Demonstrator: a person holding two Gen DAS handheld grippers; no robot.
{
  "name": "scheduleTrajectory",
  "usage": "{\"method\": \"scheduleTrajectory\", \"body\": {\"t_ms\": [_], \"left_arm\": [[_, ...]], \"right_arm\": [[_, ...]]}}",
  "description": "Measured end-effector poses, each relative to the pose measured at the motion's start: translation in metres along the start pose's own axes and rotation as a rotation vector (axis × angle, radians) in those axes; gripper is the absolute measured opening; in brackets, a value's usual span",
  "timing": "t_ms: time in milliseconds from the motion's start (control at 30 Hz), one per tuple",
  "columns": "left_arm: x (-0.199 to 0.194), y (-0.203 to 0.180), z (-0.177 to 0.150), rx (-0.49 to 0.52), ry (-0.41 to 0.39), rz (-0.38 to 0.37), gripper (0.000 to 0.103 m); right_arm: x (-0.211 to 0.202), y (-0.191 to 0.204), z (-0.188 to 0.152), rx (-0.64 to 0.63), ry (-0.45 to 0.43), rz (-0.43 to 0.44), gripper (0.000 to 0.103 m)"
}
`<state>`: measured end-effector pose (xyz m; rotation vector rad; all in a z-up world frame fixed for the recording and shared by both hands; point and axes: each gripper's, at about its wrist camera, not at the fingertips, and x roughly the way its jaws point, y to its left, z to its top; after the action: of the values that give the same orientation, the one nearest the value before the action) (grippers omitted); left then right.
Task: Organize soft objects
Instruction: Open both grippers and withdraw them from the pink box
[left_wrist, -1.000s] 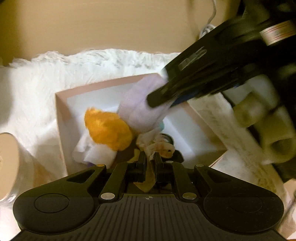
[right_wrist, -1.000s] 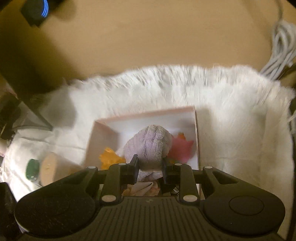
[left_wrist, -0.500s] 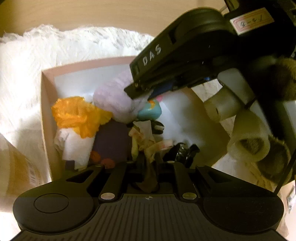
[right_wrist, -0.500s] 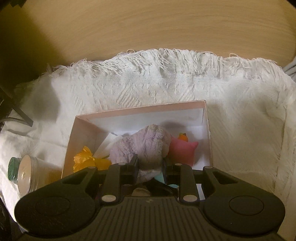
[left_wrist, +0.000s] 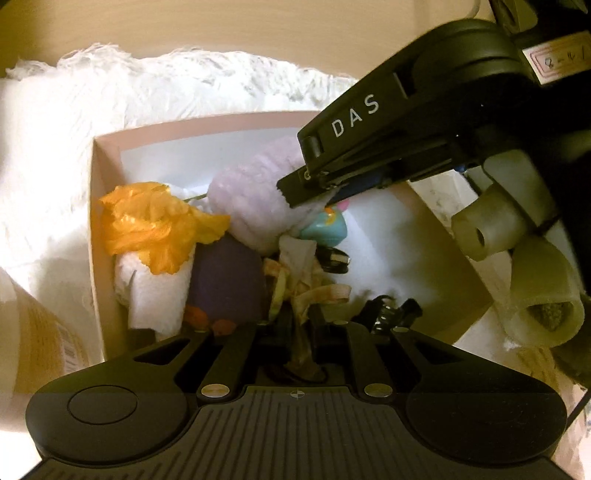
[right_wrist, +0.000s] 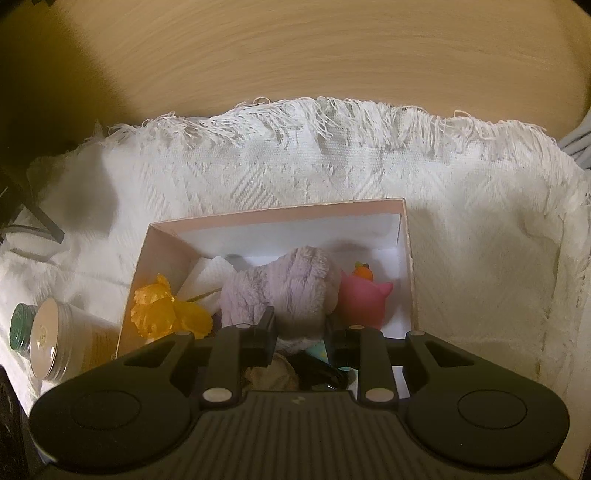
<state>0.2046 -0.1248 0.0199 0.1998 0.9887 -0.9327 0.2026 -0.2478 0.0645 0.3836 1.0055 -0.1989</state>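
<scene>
Cloth (right_wrist: 480, 229), white and fringed, spreads under everything we see, its near part cut off by the gripper bodies. On it sits the pink box (right_wrist: 266, 218), whose near wall is hidden in both views. Inside, the lilac plush (right_wrist: 288, 288) lies squeezed by the right gripper (right_wrist: 300, 325), half covering a pink toy (right_wrist: 364, 302). The left gripper (left_wrist: 298, 321) is pinched tight on a beige ribbon (left_wrist: 314, 291). We cannot identify the small black objects (left_wrist: 388, 314) beside it.
</scene>
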Motion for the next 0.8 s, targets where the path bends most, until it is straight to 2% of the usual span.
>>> {"method": "scheduleTrajectory", "body": {"t_ms": [100,200,400,433,500,633,733,800], "left_arm": [[0.000,-0.001,0.000,0.022,0.006,0.000,0.014],[0.002,-0.002,-0.001,0.031,-0.012,0.009,0.014],[0.015,-0.024,0.007,0.085,0.013,0.088,0.016],[0.015,-0.027,0.008,0.085,0.018,0.076,0.021],[0.010,-0.034,0.008,0.069,0.008,0.040,0.022],[-0.023,-0.041,0.006,0.075,-0.050,-0.036,0.022],[-0.052,-0.043,-0.003,0.072,-0.113,-0.086,0.022],[-0.074,-0.042,-0.017,0.066,-0.175,-0.094,0.022]], "right_arm": [[-0.007,-0.004,0.002,-0.010,-0.003,0.035,0.031],[-0.030,-0.014,0.001,0.016,-0.047,0.083,0.038],[-0.077,-0.018,-0.019,0.022,-0.137,0.014,0.041],[-0.084,-0.020,-0.025,0.031,-0.149,0.011,0.042],[-0.093,-0.020,-0.035,0.048,-0.165,-0.008,0.042],[-0.108,-0.017,-0.054,0.051,-0.216,-0.122,0.043],[-0.114,-0.010,-0.068,0.062,-0.237,-0.176,0.049],[-0.115,-0.004,-0.076,0.048,-0.240,-0.184,0.050]]}}
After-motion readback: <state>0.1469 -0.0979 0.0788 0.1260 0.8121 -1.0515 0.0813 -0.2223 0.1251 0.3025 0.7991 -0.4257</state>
